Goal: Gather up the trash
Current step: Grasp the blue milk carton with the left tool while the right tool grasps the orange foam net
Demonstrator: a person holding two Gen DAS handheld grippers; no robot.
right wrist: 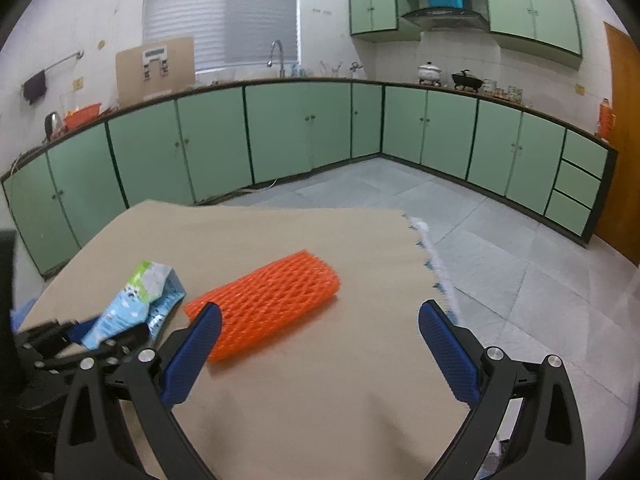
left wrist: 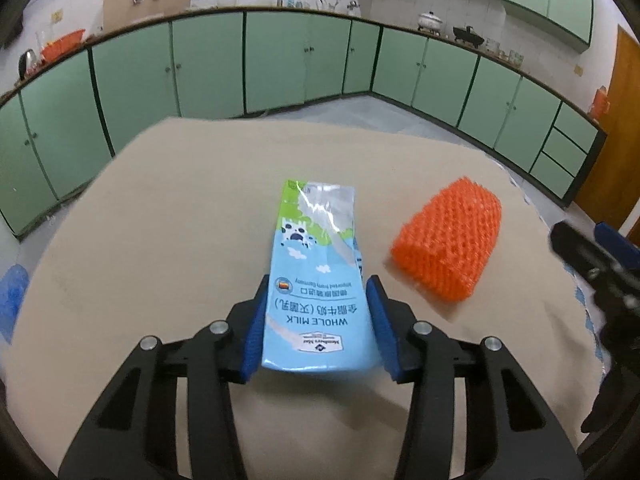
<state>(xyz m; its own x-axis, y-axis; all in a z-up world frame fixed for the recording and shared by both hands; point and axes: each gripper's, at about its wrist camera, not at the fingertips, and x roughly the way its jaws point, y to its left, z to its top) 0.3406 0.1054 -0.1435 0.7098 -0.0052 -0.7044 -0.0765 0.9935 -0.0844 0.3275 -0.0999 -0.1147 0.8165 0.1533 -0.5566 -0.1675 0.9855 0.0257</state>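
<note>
Nearest to me, my left gripper (left wrist: pixel 316 320) is clamping the near end of a flattened milk carton (left wrist: pixel 316 280), its blue pads (left wrist: pixel 254 336) pressing on the carton's two long edges. The carton is pointing straight away from me along the gripper's line, its long axis running from the printed base between the pads to the crumpled green and silver top at the far end. The print on it is reading upside down from my side. In the right wrist view the same carton (right wrist: pixel 132 304) is showing at the left, its far end drooping toward the counter (right wrist: pixel 320 400).

My right gripper (right wrist: pixel 320 352) is hanging over the tan counter with its pads standing wide apart and only bare counter between them. Its left pad (right wrist: pixel 192 356) is overlapping the near end of an orange foam net sleeve (right wrist: pixel 268 300) in the picture; I cannot tell whether it is touching.

The sleeve is lying on the counter just to the right of the carton, apart from it. Its long axis is slanting from near left to far right in the right wrist view.

Beyond the counter's far edge, green cabinets (right wrist: pixel 308 132) are lining the walls.
</note>
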